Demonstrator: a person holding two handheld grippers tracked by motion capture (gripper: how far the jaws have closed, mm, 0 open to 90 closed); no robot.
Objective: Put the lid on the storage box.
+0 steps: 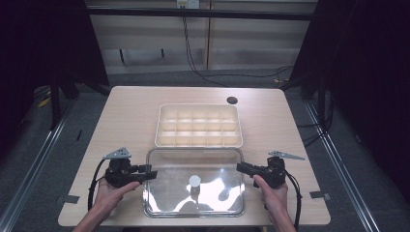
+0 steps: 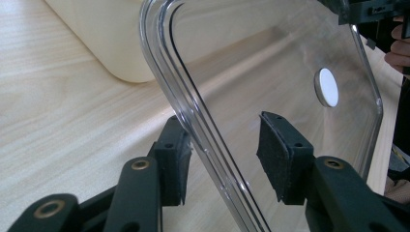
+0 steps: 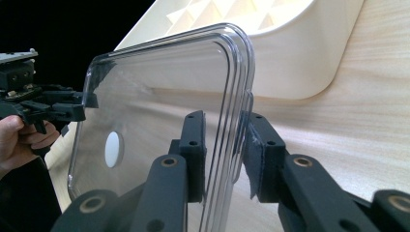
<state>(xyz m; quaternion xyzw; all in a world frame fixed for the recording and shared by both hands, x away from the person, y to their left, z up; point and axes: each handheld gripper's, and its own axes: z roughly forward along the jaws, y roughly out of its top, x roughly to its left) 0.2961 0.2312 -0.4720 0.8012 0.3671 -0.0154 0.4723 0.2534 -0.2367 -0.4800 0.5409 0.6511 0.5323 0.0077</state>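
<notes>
The clear plastic lid (image 1: 193, 181) is held level between the two grippers, just on the near side of the cream compartment tray (image 1: 167, 140) on the wooden table (image 1: 125, 121). The left gripper (image 1: 151, 174) is pointed inward from the lid's left edge, gripped from beneath by a hand (image 1: 113, 191) whose forearm enters from the bottom. The right gripper (image 1: 240, 167) is pointed inward from the opposite edge, with its hand (image 1: 273, 193) curled below it.

In the right gripper view the lid's rim is seen clamped between the two pads (image 3: 193, 145), so the lid is grasped there. In the left gripper view the rim runs between the jaws, touching or almost touching one pad (image 2: 176, 159) while a clear gap is left to the other; the jaws are not yet pressed on it.

The lid's surface is washed out by glare in the high view, and only a white round knob (image 1: 194, 181) can be made out on it. The forearms are cut off at the bottom edge. Open tabletop is left outward of both grippers, while little room is left between lid and tray.
</notes>
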